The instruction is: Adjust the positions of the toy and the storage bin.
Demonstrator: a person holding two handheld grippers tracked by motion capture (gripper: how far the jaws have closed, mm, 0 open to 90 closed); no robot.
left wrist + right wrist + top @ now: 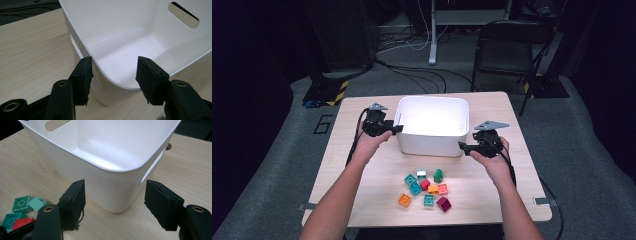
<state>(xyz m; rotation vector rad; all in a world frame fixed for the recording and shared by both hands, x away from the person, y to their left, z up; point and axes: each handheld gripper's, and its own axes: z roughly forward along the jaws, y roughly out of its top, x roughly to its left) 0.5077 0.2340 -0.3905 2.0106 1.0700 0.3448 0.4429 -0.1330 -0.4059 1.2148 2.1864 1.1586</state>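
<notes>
A white plastic bin [432,142] with handle slots stands empty in the middle of the wooden table [362,165]. My left gripper [396,129] is at its left near corner. In the left gripper view that gripper [113,75] is open, one jaw outside the bin's [82,47] wall and the other over the inside. My right gripper [463,147] is at the right near corner. In its own view it [115,203] is open, with the bin's [82,175] rounded corner just ahead between the jaws. Several coloured bricks [427,189] lie loose in front of the bin.
Green, teal and red bricks [21,206] lie just left of the right gripper's jaw. Behind the table stand a black folding chair [507,50] and a white pole [432,35], with cables on the grey floor. Bare tabletop lies left and right of the bin.
</notes>
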